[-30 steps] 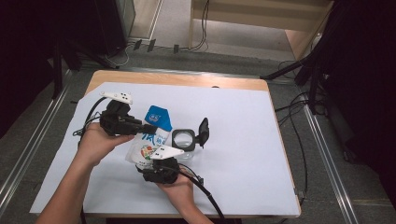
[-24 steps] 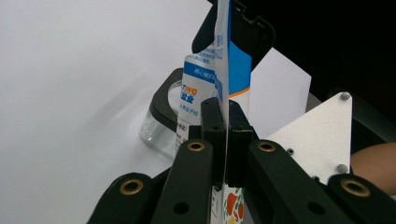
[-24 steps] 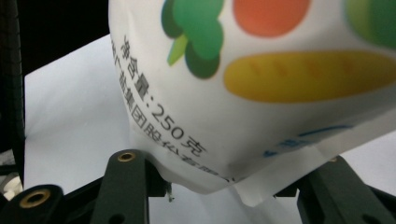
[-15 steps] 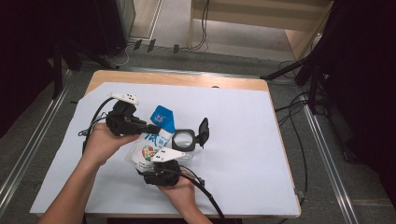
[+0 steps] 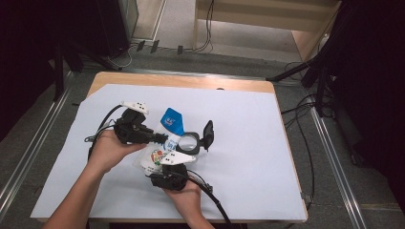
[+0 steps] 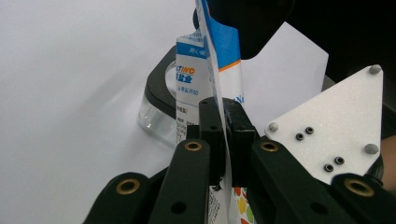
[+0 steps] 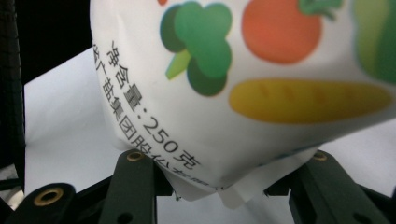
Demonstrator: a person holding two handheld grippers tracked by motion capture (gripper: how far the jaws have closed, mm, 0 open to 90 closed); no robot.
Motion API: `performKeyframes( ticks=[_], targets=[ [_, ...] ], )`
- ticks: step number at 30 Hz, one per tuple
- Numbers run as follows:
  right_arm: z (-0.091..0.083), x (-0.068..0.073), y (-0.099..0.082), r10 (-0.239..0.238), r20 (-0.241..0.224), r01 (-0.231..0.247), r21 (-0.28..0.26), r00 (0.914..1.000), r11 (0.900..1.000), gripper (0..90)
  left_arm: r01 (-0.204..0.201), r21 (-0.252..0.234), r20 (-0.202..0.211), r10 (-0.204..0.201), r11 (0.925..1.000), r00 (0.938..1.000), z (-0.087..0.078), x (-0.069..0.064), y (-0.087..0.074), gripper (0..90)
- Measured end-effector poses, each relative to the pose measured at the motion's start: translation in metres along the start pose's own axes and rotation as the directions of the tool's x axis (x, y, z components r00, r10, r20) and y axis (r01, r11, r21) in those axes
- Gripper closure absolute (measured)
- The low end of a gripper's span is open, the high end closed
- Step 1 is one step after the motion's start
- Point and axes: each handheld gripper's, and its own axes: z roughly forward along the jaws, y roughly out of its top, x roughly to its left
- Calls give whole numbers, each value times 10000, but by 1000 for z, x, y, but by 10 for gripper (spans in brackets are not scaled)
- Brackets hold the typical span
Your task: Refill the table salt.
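On top of a wooden table lies a big white sheet, with grey floor around. The bag says "250" beside a broccoli, a tomato and a carrot. It is held just beside the open glass jar. The left gripper is squeezed tight on the bag's blue top. The right gripper has been closing, its jaws pressing the bag's bottom.
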Motion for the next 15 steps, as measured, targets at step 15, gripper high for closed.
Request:
performKeyframes(
  ticks=[15],
  targets=[
    [4, 16, 1, -642, -205, 645, 142, 9977, 9978, 512, 195, 208, 248, -200, 9996, 9995, 11, 5, 1, 900]
  ],
)
